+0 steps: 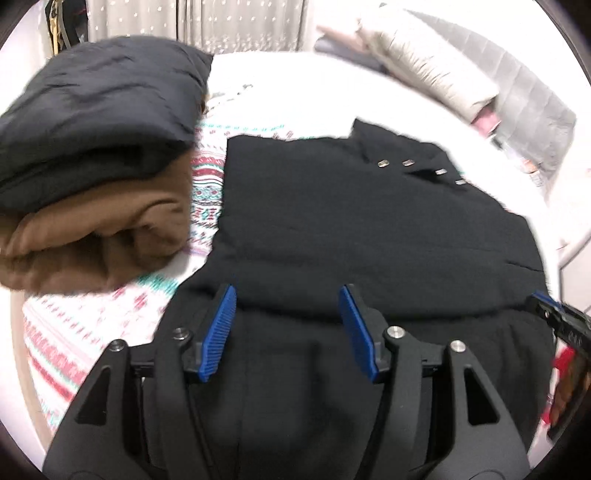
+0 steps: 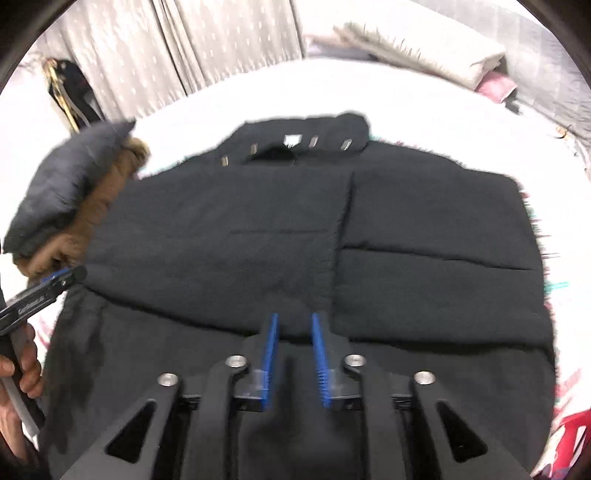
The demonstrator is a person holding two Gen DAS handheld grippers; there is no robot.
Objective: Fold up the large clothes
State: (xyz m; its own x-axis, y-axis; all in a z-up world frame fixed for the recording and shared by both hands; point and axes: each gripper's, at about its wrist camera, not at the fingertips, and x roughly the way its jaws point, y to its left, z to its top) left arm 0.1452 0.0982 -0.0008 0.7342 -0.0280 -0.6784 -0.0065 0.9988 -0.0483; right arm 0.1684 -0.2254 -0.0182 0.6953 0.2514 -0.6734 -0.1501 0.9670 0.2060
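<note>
A large black padded jacket (image 1: 351,221) lies flat on the bed, its collar with metal snaps (image 1: 406,162) at the far end. In the right wrist view the jacket (image 2: 258,229) has a side panel folded in over its body, and its lower part lies nearest me. My left gripper (image 1: 288,291) stands wide open over the near part of the jacket, with nothing between the blue pads. My right gripper (image 2: 294,317) hovers over the jacket's middle seam, its pads a narrow gap apart and pressing on nothing. The left gripper's tip (image 2: 62,277) shows at the jacket's left edge, held by a hand (image 2: 26,365).
A stack of folded clothes sits to the left: a dark garment (image 1: 92,110) on a brown one (image 1: 92,236). A patterned blanket (image 1: 207,184) lies under the jacket on the white bed (image 1: 295,85). Folded beige bedding (image 1: 424,62) and a curtain (image 1: 221,22) are at the back.
</note>
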